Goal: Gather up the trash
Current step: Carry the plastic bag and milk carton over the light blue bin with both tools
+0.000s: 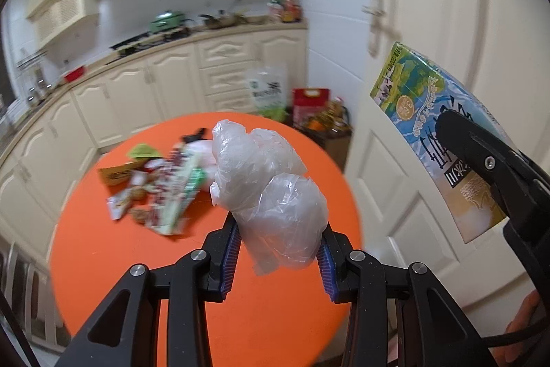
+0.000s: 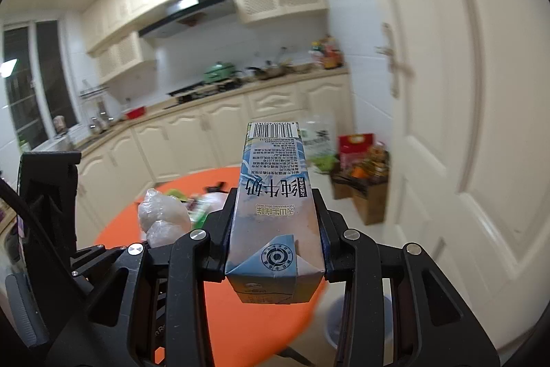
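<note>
The left hand-held gripper pinched a crumpled bag above the orange surface; the right hand-held gripper clamped a milk carton.

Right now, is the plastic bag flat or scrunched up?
Scrunched up. The plastic bag is a crinkly, lumpy wad pinched between the left fingers, above the table.

The milk carton in my right gripper reads "纯牛奶" in large dark characters, upside down to me, with smaller gold "天山牛哞哞" and tiny Latin letters beneath. A barcode sits at its far end; its digits are too small to read.
</note>
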Demonstrator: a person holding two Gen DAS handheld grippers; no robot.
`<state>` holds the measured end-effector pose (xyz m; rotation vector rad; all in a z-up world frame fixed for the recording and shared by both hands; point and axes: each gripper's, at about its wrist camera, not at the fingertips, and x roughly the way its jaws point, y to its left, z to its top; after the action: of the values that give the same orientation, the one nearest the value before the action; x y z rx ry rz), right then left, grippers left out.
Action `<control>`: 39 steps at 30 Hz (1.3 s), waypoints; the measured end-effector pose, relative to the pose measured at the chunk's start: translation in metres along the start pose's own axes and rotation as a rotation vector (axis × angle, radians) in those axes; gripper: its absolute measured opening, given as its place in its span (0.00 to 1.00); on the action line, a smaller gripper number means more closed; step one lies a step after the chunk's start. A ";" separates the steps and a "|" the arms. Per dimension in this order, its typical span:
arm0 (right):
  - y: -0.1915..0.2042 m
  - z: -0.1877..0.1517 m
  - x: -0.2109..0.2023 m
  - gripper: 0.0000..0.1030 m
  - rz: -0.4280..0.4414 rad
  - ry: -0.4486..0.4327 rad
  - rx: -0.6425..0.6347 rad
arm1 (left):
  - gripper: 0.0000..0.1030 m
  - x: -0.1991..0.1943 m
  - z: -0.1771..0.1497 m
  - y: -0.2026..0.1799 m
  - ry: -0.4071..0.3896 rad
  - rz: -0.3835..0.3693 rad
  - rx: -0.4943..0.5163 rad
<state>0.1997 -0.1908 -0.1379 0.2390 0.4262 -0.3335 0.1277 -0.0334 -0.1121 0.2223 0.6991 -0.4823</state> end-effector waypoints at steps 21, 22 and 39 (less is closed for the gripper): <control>-0.154 -0.058 0.030 0.35 -0.372 0.142 0.120 | 0.36 0.176 0.025 -0.138 0.329 -0.112 0.234; -0.160 -0.062 0.034 0.34 -0.384 0.157 0.121 | 0.36 0.187 0.025 -0.144 0.349 -0.115 0.241; -0.238 -0.137 0.139 0.34 -0.378 0.404 0.171 | 0.35 0.394 -0.013 -0.235 0.674 -0.055 0.329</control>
<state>0.1824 -0.4061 -0.3571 0.3968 0.8470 -0.6990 0.2652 -0.3706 -0.3919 0.6965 1.2844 -0.5787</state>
